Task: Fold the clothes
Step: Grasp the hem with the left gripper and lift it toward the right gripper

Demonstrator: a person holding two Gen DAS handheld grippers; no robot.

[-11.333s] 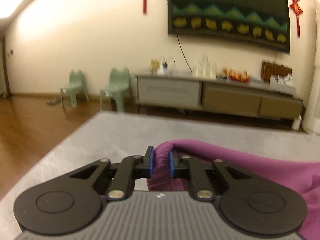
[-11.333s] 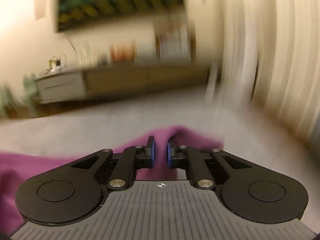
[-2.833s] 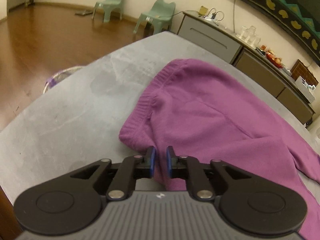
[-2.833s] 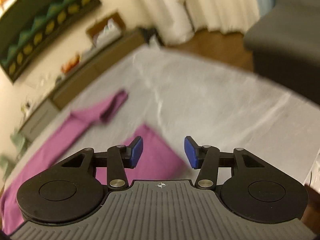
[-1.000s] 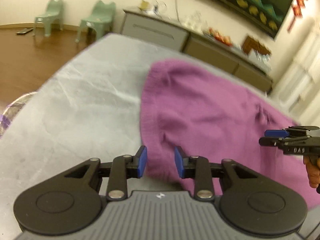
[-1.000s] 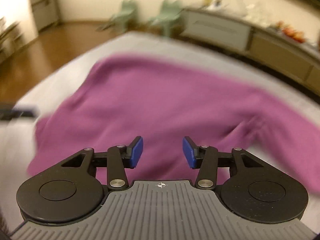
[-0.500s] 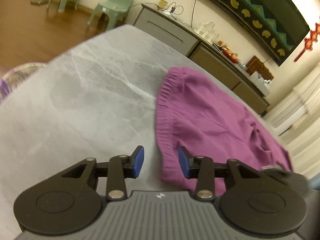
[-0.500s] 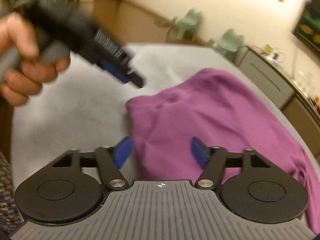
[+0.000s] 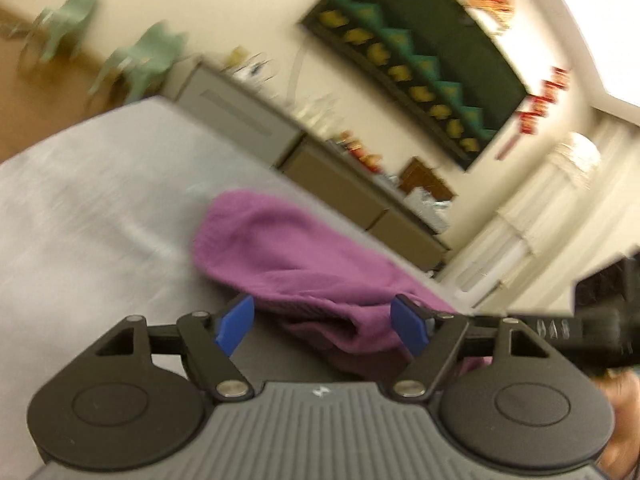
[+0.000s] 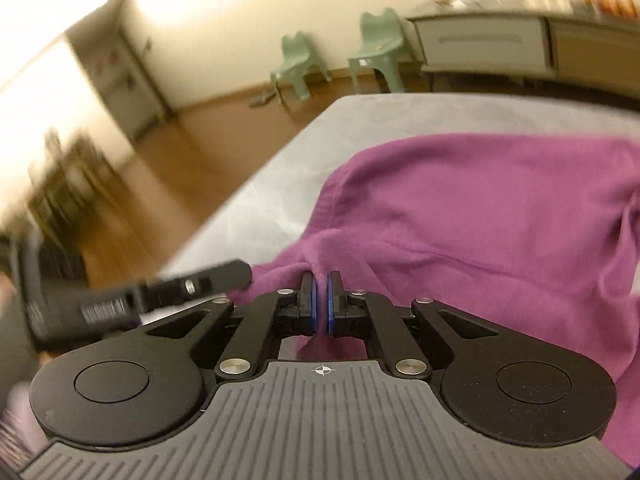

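Note:
A purple knit sweater (image 10: 480,216) lies on a grey table (image 10: 384,112). My right gripper (image 10: 320,304) is shut on a pinched-up fold at the sweater's near edge. My left gripper (image 9: 320,324) is open wide, its blue pads either side of the sweater's near folded edge (image 9: 320,316), not gripping it. The sweater stretches away to a rounded far end (image 9: 240,216) in the left wrist view. Each gripper shows in the other's view: the right one as a dark bar (image 9: 568,328), the left one as a dark bar (image 10: 160,288).
The table's left edge (image 10: 256,176) drops to a wooden floor (image 10: 160,168). Two green chairs (image 10: 376,48) and a long low cabinet (image 10: 520,44) stand by the far wall. Curtains (image 9: 552,216) hang at the right.
My right gripper has shut on the sweater's near edge; half a second ago it was wide open. My left gripper has opened wider and swung over the same edge, close beside the right one.

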